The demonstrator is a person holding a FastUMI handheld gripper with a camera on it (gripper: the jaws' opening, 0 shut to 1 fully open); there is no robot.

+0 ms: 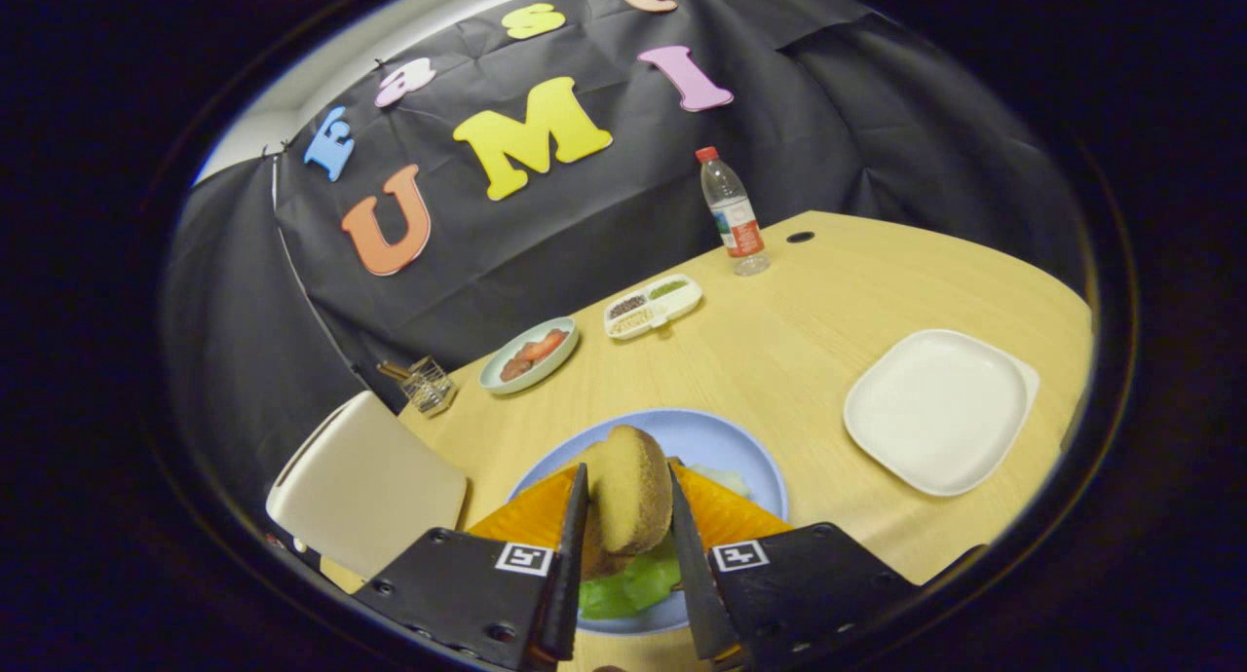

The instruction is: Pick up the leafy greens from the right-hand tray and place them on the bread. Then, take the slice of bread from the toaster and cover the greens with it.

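My gripper is shut on a brown slice of bread, held on edge between the two fingers. It hangs just above a blue plate. Under it on that plate lie leafy greens on top of another slice of bread, partly hidden by the fingers. An empty white square tray rests on the table to the right. To the left of the fingers stands a cream toaster.
Beyond the plate on the wooden table are a pale green dish with red food, a divided white tray of grains and a water bottle. A small wire rack stands behind the toaster.
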